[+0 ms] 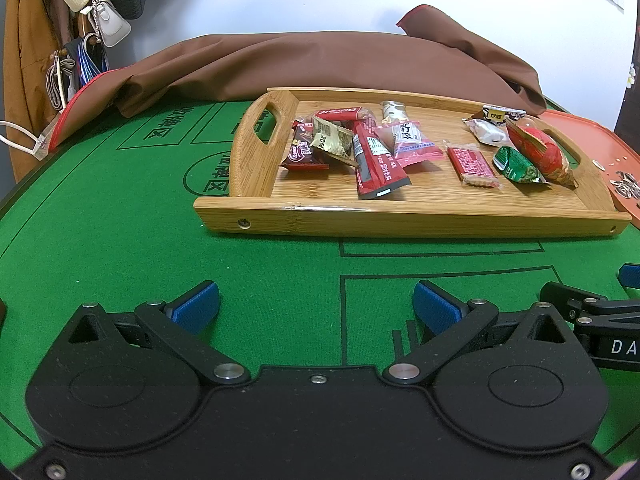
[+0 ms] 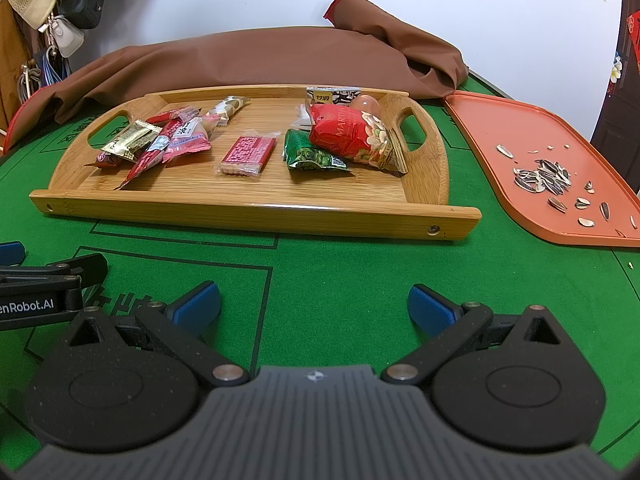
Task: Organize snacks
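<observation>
Well beyond each claw (image 1: 316, 304), snacks (image 1: 380, 152).

- A lived-in home room: hats and handbags (image 1: 108, 20) hang far left by a white wall.
- A green felt game bench (image 1: 120, 240) carries an orange tray (image 2: 520, 152) of sunflower-seed shells.
</observation>
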The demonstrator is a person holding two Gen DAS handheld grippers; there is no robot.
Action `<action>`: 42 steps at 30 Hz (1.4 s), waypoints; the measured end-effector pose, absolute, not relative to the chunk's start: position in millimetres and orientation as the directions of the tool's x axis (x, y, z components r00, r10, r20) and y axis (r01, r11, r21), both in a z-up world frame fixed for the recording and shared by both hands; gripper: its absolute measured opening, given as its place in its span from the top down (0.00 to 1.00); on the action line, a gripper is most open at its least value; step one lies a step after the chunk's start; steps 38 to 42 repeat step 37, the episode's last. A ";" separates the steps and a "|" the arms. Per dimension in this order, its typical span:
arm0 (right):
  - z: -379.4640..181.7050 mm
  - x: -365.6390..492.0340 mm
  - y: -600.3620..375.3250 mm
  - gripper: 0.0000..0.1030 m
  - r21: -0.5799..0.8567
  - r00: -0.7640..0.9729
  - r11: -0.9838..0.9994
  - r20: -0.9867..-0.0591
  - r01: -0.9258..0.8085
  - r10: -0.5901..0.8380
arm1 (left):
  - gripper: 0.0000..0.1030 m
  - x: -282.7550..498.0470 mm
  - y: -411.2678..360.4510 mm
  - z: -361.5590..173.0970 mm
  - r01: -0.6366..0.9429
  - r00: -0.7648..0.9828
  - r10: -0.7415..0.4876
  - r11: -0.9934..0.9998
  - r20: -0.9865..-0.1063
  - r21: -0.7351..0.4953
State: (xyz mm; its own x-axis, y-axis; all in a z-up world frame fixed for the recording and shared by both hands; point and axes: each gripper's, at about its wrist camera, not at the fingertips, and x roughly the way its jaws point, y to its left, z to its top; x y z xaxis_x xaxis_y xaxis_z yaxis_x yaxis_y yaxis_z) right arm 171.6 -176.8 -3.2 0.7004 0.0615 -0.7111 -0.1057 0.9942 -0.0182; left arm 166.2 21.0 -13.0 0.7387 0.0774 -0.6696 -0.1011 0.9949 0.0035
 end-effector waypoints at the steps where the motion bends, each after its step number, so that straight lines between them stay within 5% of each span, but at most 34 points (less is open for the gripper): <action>1: -3.0 171.5 -176.8 0.00 -0.018 0.700 0.994 -0.711 -0.106 0.061 | 0.00 166.2 20.9 -13.0 -0.101 0.739 0.078 0.995 -0.670 0.004; 42: -3.4 171.5 -177.0 0.00 -0.018 0.701 0.994 -0.711 -0.106 0.062 | 0.00 167.1 20.1 -13.5 -0.108 0.743 0.085 0.994 -0.664 0.006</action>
